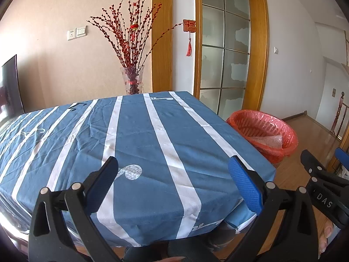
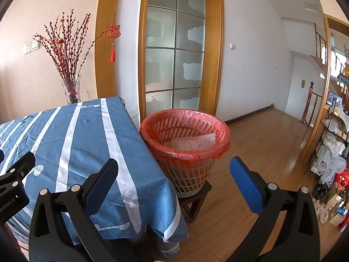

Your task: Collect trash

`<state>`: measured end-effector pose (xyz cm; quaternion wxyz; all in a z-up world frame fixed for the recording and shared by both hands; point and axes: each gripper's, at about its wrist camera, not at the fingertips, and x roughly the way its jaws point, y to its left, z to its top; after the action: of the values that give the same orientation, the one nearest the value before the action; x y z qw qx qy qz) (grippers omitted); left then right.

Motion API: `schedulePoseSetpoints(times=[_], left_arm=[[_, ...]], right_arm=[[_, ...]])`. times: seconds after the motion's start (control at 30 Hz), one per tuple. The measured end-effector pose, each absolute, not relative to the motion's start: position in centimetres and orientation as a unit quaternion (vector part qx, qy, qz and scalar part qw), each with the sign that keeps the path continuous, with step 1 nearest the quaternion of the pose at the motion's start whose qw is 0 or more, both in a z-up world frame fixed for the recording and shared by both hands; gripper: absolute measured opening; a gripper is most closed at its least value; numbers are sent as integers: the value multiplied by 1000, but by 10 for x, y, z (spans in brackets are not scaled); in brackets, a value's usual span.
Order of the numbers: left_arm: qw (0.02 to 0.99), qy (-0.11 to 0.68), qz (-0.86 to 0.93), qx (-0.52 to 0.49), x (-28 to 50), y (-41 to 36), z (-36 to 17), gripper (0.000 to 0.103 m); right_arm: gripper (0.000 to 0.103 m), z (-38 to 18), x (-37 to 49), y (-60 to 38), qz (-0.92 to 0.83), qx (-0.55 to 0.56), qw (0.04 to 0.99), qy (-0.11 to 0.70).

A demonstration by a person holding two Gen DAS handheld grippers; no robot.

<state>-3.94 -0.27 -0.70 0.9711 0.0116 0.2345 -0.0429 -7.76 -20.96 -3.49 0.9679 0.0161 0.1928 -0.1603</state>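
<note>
Both grippers hang with fingers spread wide apart and nothing between them. The left gripper (image 1: 173,174) hovers over the near edge of a table (image 1: 139,135) draped in a blue cloth with white stripes. The right gripper (image 2: 174,174) is off the table's right edge, facing a slatted waste basket (image 2: 185,144) lined with a red bag. The basket stands on a dark stool (image 2: 196,203) against that edge. A sheet of bubble wrap (image 2: 192,143) lies inside the basket. A vase of red branches (image 1: 132,65) stands behind the far edge.
</note>
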Motion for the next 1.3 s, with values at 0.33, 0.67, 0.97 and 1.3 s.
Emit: schedulePoseSetpoints(times=[0.33,0.67,0.97,1.3], left_arm=[[972,233,-39,10,-41,0,-8,99],[972,233,-39,10,-40,0,-7,99],[972,233,-39,10,-40,0,-7,99],[972,233,-39,10,-40,0,-7,99]], right_arm=[[101,-36,-77,-209,-159,16,968,194],[101,-37,-78,-208,-158,16,968,194],[101,-38,-77,-207,-158,16,968,195],[101,-37,-77,-208,-158,16,968,195]])
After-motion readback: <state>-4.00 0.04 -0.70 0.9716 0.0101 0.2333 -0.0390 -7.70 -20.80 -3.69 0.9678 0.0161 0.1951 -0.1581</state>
